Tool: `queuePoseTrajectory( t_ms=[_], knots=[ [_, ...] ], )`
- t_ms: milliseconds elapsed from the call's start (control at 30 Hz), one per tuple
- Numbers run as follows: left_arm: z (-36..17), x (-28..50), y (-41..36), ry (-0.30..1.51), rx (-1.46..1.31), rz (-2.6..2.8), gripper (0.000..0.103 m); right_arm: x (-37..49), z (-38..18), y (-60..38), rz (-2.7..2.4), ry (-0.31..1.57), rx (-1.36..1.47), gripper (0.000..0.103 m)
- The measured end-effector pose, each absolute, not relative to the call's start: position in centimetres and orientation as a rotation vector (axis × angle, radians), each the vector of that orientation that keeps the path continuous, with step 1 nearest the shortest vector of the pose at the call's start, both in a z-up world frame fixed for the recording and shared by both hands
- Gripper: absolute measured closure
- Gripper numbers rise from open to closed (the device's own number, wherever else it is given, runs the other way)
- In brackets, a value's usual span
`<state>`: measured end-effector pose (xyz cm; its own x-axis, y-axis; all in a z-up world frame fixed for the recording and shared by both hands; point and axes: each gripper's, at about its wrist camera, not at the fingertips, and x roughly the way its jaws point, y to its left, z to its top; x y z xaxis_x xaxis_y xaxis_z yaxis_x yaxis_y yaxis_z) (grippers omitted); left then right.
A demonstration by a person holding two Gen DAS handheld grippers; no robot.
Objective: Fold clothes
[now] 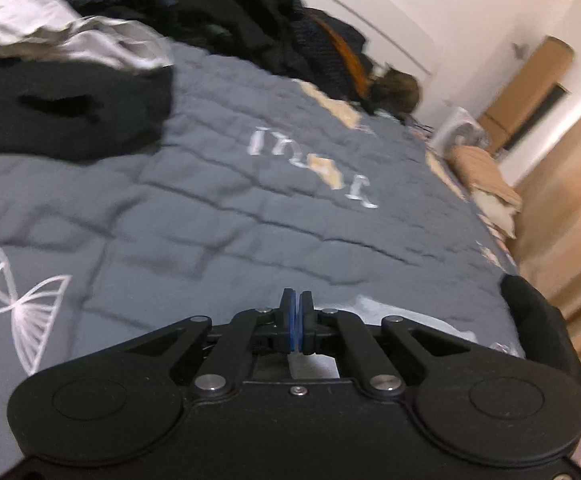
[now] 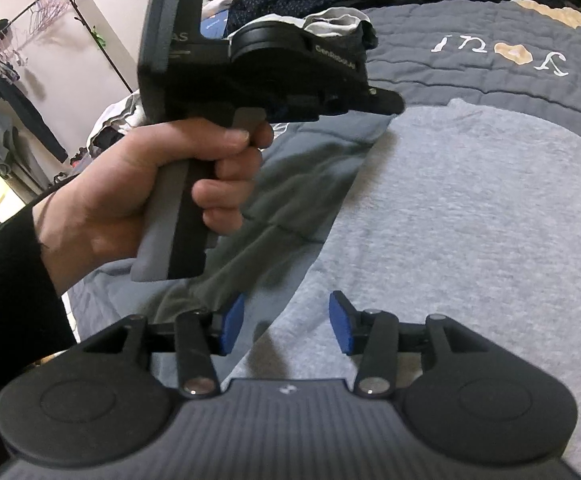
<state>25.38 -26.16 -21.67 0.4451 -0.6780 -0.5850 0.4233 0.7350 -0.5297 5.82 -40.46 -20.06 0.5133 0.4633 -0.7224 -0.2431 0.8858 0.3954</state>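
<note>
While the left gripper (image 1: pixel 295 312) is clenched with its blue pads pressed together and nothing visible between them, the right gripper (image 2: pixel 286 322) stands released, jaws apart, over a light grey garment (image 2: pixel 462 216) spread flat on the bed. That garment lies on a grey quilt (image 1: pixel 218 200) stitched with pale letters, seen upside down and not readable with certainty. In the right wrist view, a hand (image 2: pixel 146 184) in a black sleeve grips the left gripper's handle; raised lettering on its body begins "Gen", the rest blurred, and the letters "AS" show on its rear block. A dark green cloth (image 2: pixel 274 200) lies under that hand, beside the grey garment. Dark clothes (image 1: pixel 226 8) are piled at the quilt's far end, with a pale grey piece (image 1: pixel 62 36) near them. A clothes rack (image 2: pixel 14 64) stands by the wall.
</note>
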Motion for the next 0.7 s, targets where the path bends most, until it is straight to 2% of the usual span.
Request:
queuePoseTrajectory(
  t_ms=[167,200,233,300,700],
  knots=[
    [-20.9,26.1,-24.5,0.905,-0.375,-0.707,0.097,6.0,-19.5,-40.7,0.436,0.945,0.278,0.057],
    [-20.9,26.1,-24.4,0.909,-0.374,-0.709,0.089,6.1,-19.3,-41.0,0.439,0.943,0.292,0.057],
    [-20.9,26.1,-24.5,0.914,-0.374,-0.712,0.074,6.0,-19.1,-41.3,0.438,0.936,0.306,0.057],
    [-20.9,25.8,-25.0,0.916,-0.352,-0.724,0.059,5.8,-18.4,-42.1,0.426,0.909,0.329,0.057],
    [-18.2,23.5,-27.2,0.837,-0.245,-0.802,0.059,3.3,-15.2,-56.4,0.008,0.727,0.510,0.057]
  ],
)
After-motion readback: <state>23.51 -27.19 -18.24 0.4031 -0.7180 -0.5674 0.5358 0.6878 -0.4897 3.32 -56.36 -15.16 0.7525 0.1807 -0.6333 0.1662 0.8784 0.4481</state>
